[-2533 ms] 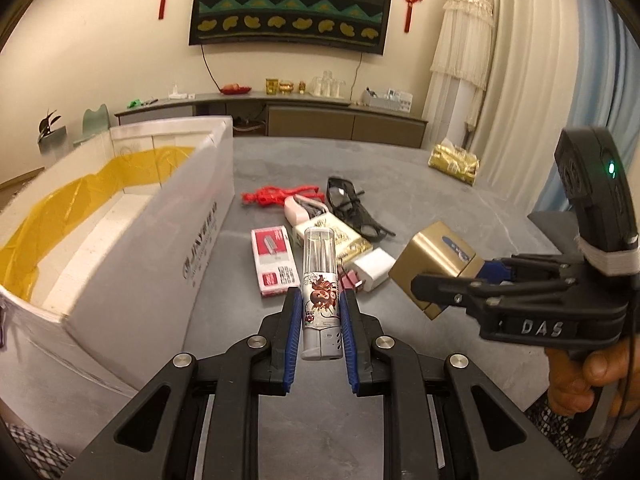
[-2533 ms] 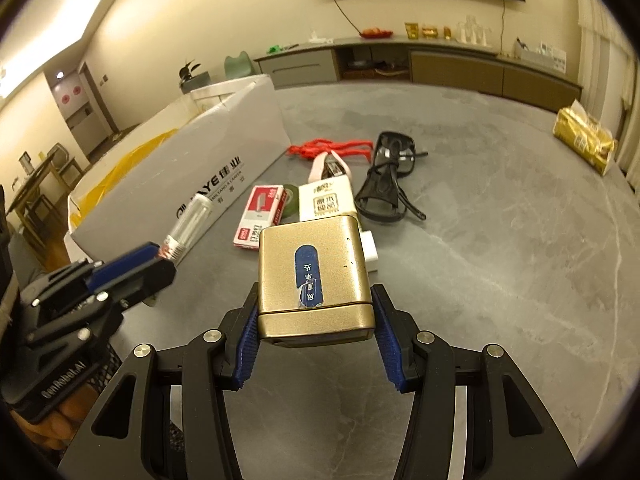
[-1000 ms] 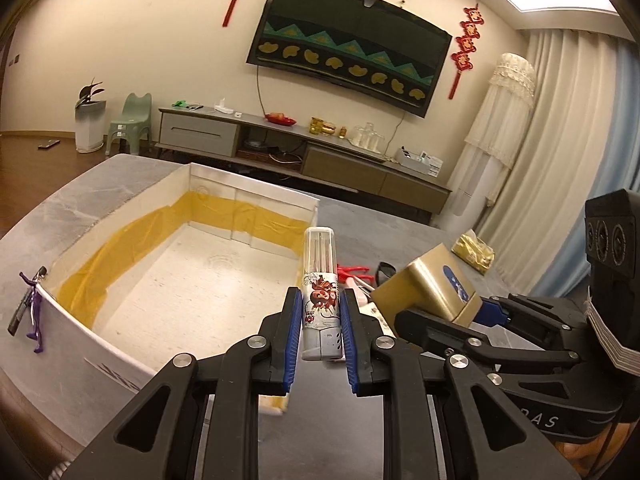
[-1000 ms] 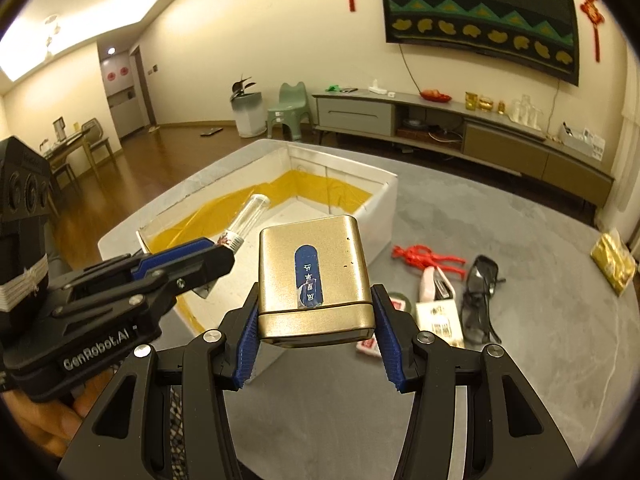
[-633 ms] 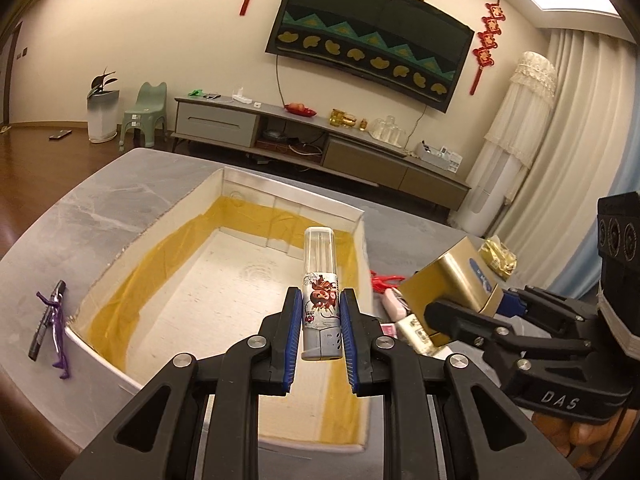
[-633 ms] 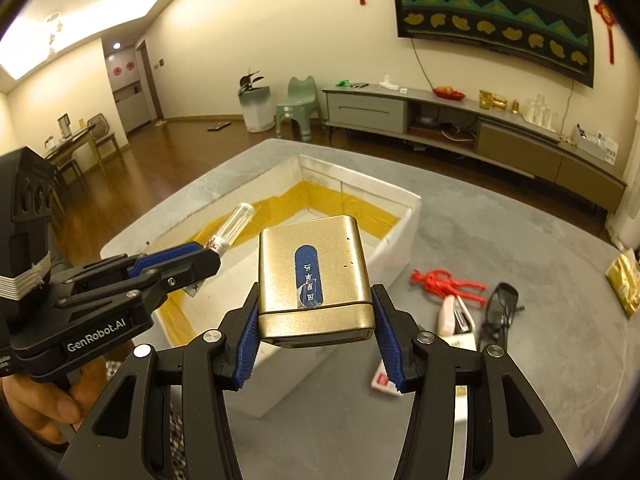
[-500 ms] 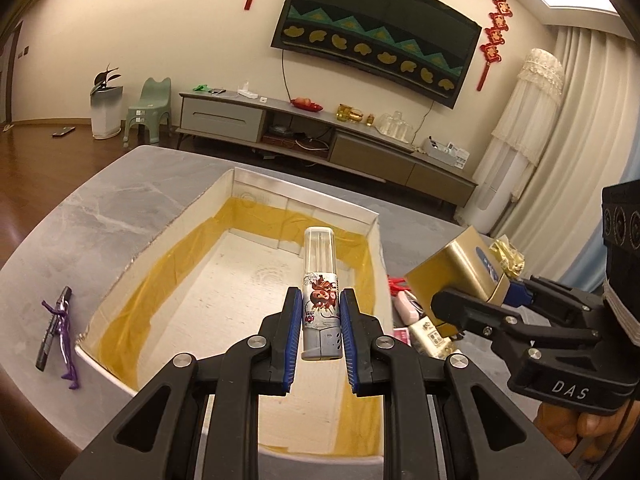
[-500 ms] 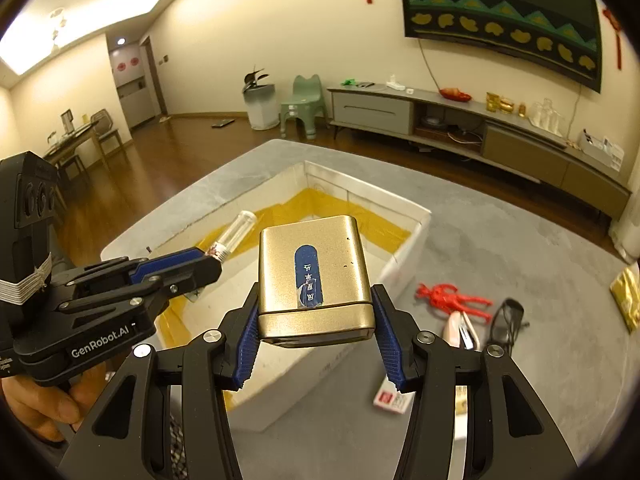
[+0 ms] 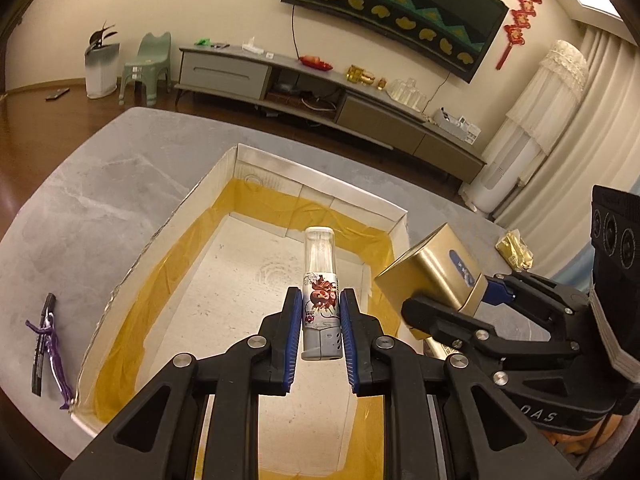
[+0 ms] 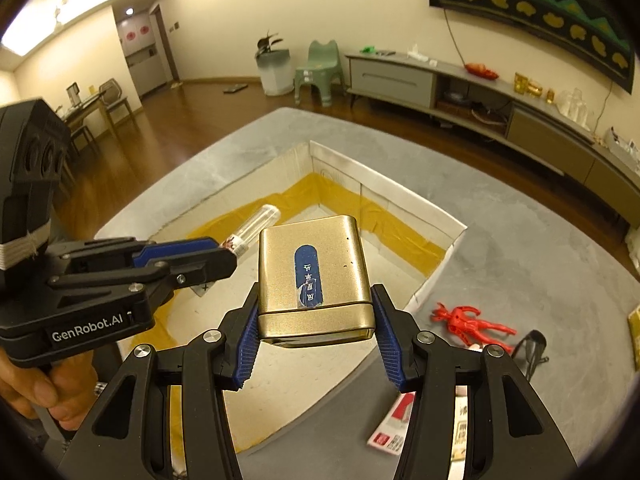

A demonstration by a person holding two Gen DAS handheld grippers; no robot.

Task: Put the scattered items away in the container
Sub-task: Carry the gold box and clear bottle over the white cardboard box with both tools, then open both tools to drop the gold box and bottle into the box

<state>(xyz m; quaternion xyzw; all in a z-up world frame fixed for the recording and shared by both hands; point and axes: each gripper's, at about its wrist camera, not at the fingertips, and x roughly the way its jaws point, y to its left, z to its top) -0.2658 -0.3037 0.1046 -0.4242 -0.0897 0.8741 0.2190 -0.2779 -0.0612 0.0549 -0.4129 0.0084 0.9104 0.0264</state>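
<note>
My left gripper (image 9: 320, 320) is shut on a clear-topped tube with a red cartoon label (image 9: 321, 292), held over the open white box with yellow tape inside (image 9: 316, 178). In the right wrist view the same tube (image 10: 256, 226) sticks out of the left gripper (image 10: 224, 254) above the box (image 10: 424, 204). My right gripper (image 10: 316, 336) is shut on a gold tin with a blue label (image 10: 312, 272), hanging over the box's near right part. That tin (image 9: 432, 268) shows beside the box's right wall in the left wrist view. The box floor looks bare.
On the grey table right of the box lie a red toy figure (image 10: 472, 322), dark glasses (image 10: 530, 346) and a red-and-white packet (image 10: 394, 428). A purple-corded black item (image 9: 44, 344) lies left of the box. A gold foil bag (image 9: 514, 250) sits far right.
Both grippers have moved farther over the box with their loads and tilted downward, so more of the box floor shows. Neither grip has changed.
</note>
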